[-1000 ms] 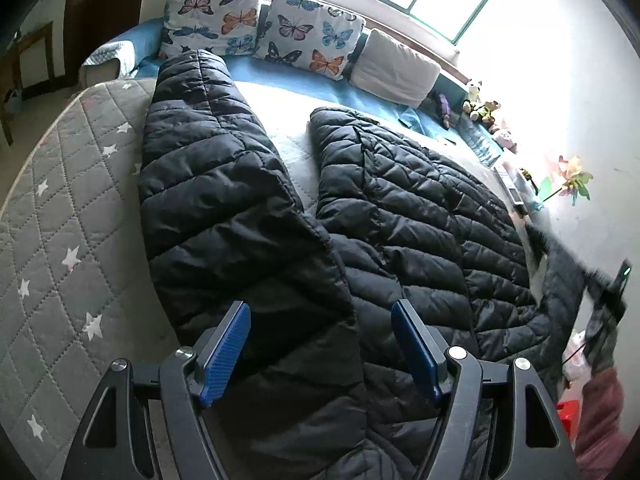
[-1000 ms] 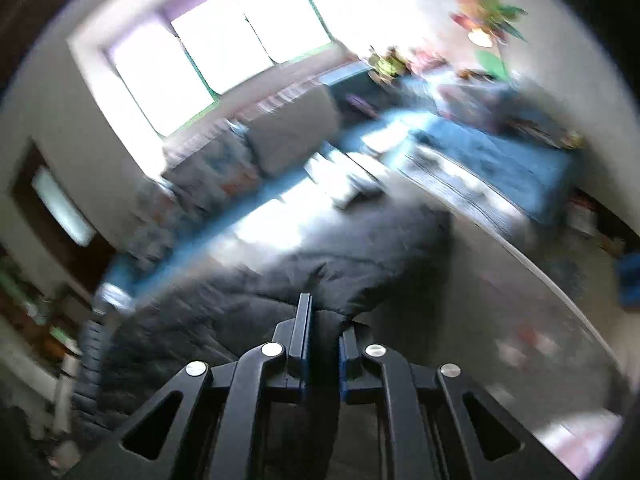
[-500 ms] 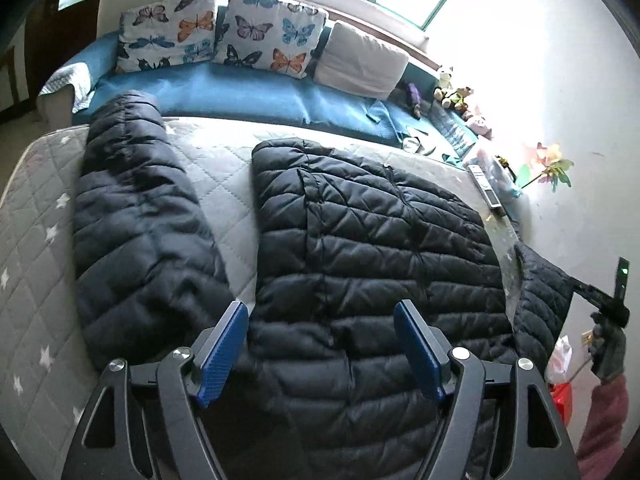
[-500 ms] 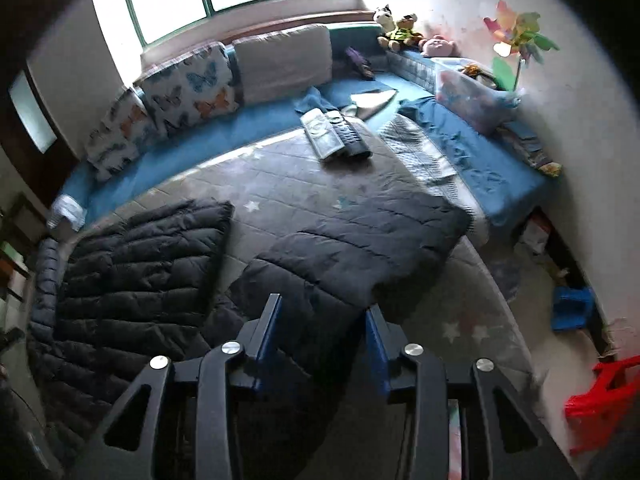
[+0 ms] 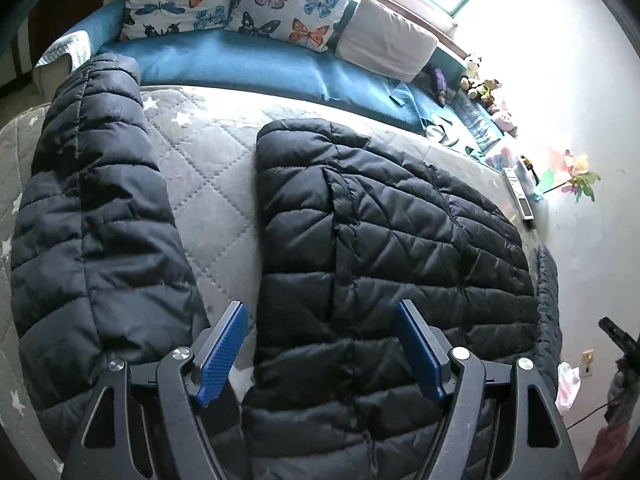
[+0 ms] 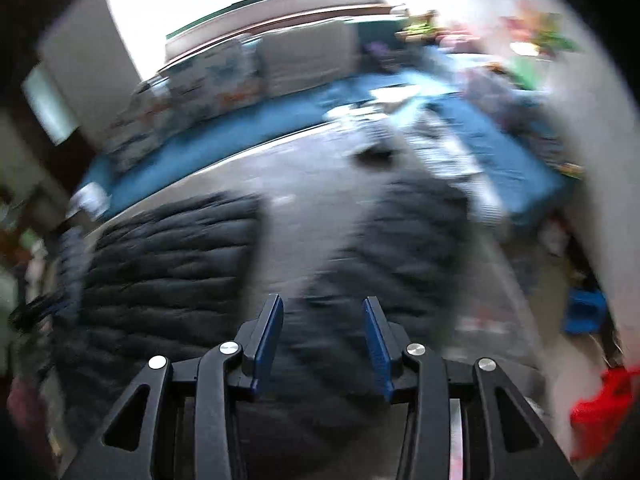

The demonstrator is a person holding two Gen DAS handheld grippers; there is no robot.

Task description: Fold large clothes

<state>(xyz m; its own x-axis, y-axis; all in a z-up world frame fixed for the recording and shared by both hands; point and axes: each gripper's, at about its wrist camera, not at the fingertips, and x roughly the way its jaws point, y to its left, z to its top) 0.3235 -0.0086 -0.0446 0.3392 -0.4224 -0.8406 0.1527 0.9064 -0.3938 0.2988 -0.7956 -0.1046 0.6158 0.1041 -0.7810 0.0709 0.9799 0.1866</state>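
One black puffer jacket (image 5: 384, 264) lies spread on the star-quilted mattress (image 5: 216, 184), its sleeve (image 5: 92, 216) flung aside. Having clamped fabric a second ago, the right gripper (image 6: 323, 344) has just been opening and holds nothing; the left gripper (image 5: 320, 352) hovers wide and empty. Butterfly cushions (image 5: 240, 0) show sharply only from the left wrist.

Blurred view: the right gripper (image 6: 322, 322), jaws apart and empty, hangs over a black quilted jacket (image 6: 168, 248) spread on the grey bed (image 6: 304, 168).
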